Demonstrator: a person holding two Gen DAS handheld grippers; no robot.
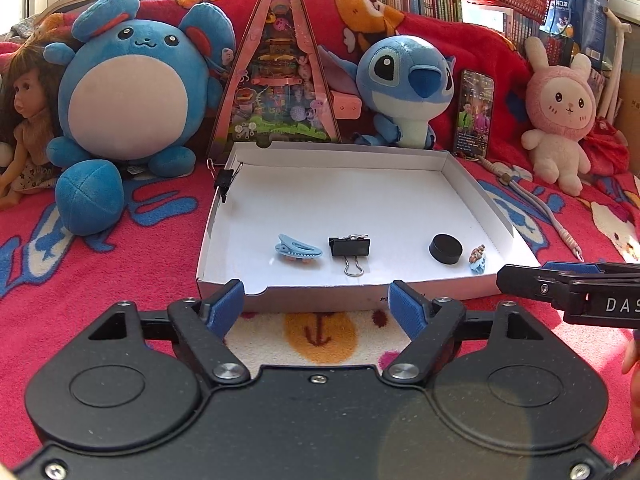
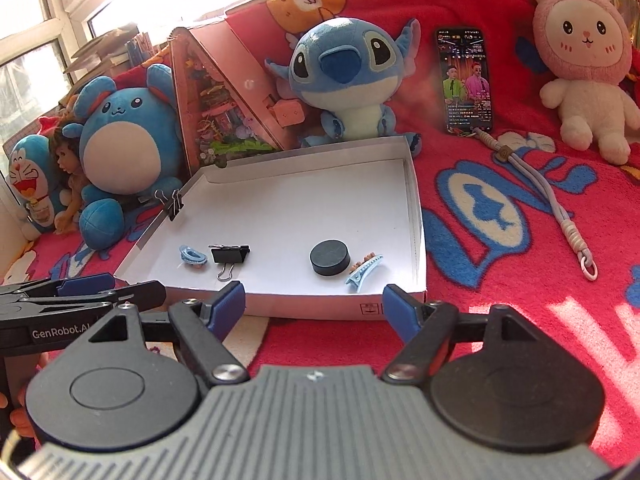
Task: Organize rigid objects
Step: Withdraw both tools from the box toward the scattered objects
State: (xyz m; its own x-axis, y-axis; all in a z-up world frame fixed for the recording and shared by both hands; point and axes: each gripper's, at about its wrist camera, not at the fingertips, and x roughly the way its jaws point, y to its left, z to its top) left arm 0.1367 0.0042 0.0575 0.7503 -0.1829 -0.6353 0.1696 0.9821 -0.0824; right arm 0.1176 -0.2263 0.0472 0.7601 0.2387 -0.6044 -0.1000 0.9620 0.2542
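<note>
Both grippers wide open, nothing held: left gripper [image 1: 318,304], right gripper [image 2: 314,306], just short of the white box [image 1: 460,168]. Inside: binder clip [image 1: 349,247], blue hair clip [image 1: 297,249], black puck [image 1: 445,249], 2nd hair clip [image 2: 363,273]. Looks between picks; next move: reach in, close on one item.

The white box lid [image 1: 460,280] lies open-topped, its far half bare, so there is free passage from above. Along its near edge sit a blue hair clip [image 1: 297,249], a black binder clip [image 1: 349,249], a black puck [image 1: 445,249] and a small clip [image 1: 477,260], with a gap between binder clip and puck. Another binder clip [image 1: 224,181] grips the left wall, and plush toys [image 1: 408,92] crowd the far side
</note>
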